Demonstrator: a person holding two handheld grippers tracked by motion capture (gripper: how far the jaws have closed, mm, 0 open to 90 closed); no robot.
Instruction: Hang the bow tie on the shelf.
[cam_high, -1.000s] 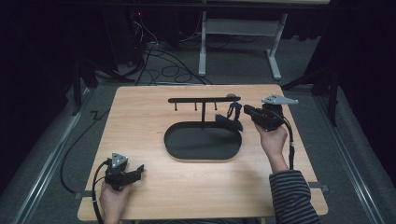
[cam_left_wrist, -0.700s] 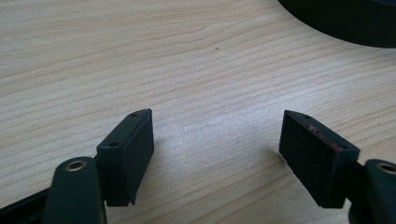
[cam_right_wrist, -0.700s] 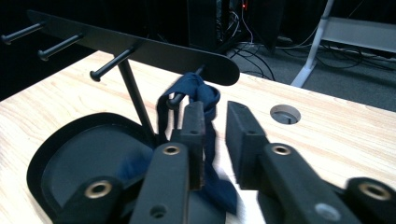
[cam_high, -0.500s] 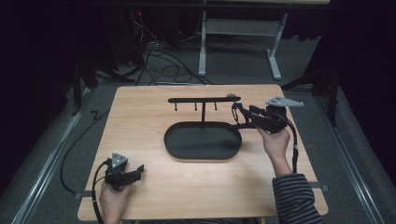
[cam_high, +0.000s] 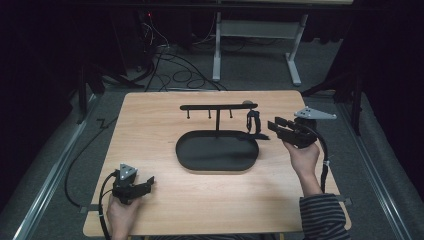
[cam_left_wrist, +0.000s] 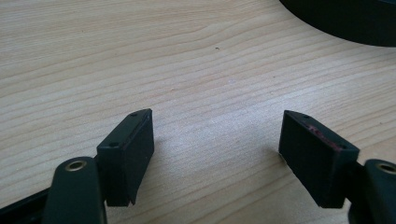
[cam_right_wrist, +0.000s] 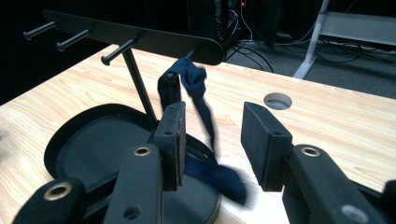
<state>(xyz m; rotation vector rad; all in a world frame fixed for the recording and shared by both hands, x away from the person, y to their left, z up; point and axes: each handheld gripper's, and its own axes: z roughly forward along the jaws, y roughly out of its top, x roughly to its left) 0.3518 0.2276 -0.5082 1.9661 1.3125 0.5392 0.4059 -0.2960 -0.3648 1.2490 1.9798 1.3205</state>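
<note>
A black stand has an oval base tray (cam_high: 200, 155) and a crossbar (cam_high: 218, 106) with several pegs. A dark blue cloth strip (cam_high: 253, 122) hangs from the rightmost peg, its tail lying on the tray rim. My right gripper (cam_high: 274, 125) is just right of the strip and apart from it. Its jaws have just been opening, with nothing between them. In the right gripper view the strip (cam_right_wrist: 192, 81) hangs beyond the open right gripper (cam_right_wrist: 212, 128). My left gripper (cam_high: 149, 182) rests open near the table's front left; the left gripper view shows bare wood between the jaws of this gripper (cam_left_wrist: 217, 135).
The wooden table (cam_high: 150, 130) has a round cable hole (cam_right_wrist: 277, 100) behind the stand. The tray's edge (cam_left_wrist: 345, 21) lies far ahead of the left gripper. Cables (cam_high: 170, 65) and a white desk frame (cam_high: 260, 30) are on the floor beyond the table.
The right gripper's jaws opened off the blue strip, leaving it on the peg, and the gripper drew back to the right. The left gripper kept still.
</note>
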